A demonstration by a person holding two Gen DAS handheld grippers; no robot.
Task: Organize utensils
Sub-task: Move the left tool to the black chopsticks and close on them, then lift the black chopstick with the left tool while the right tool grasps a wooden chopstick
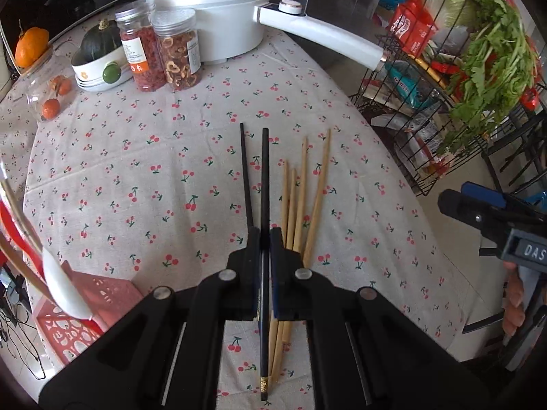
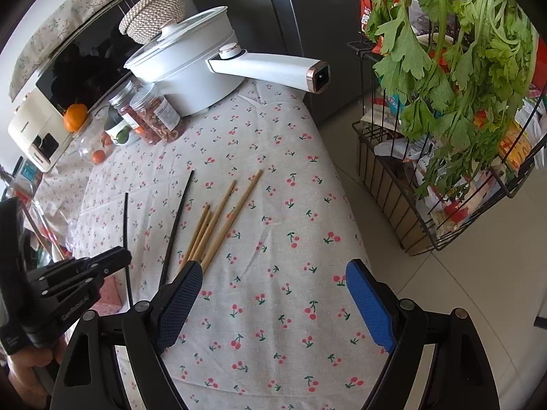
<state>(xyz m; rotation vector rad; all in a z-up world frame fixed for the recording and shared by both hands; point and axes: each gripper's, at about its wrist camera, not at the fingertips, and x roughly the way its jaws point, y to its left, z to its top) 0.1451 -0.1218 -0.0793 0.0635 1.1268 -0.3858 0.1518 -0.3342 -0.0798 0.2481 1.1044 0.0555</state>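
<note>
My left gripper (image 1: 265, 235) is shut on a black chopstick (image 1: 264, 177), held above the cherry-print tablecloth; it also shows in the right wrist view (image 2: 126, 225) in the left gripper (image 2: 119, 259). A second black chopstick (image 1: 247, 174) lies on the cloth, also seen in the right wrist view (image 2: 177, 225). Several bamboo chopsticks (image 1: 301, 201) lie fanned just right of it, and show in the right wrist view (image 2: 218, 222). My right gripper (image 2: 273, 290) is open and empty, above the cloth near the bamboo chopsticks' near ends. It shows at the right edge of the left wrist view (image 1: 485, 215).
A pink perforated basket (image 1: 85, 311) with a white spoon (image 1: 63, 287) sits at the table's left edge. A white pot (image 1: 212, 17) with a long handle, two jars (image 1: 160, 51), a bowl of squash and oranges stand at the back. A wire rack (image 2: 444, 177) with greens stands right of the table.
</note>
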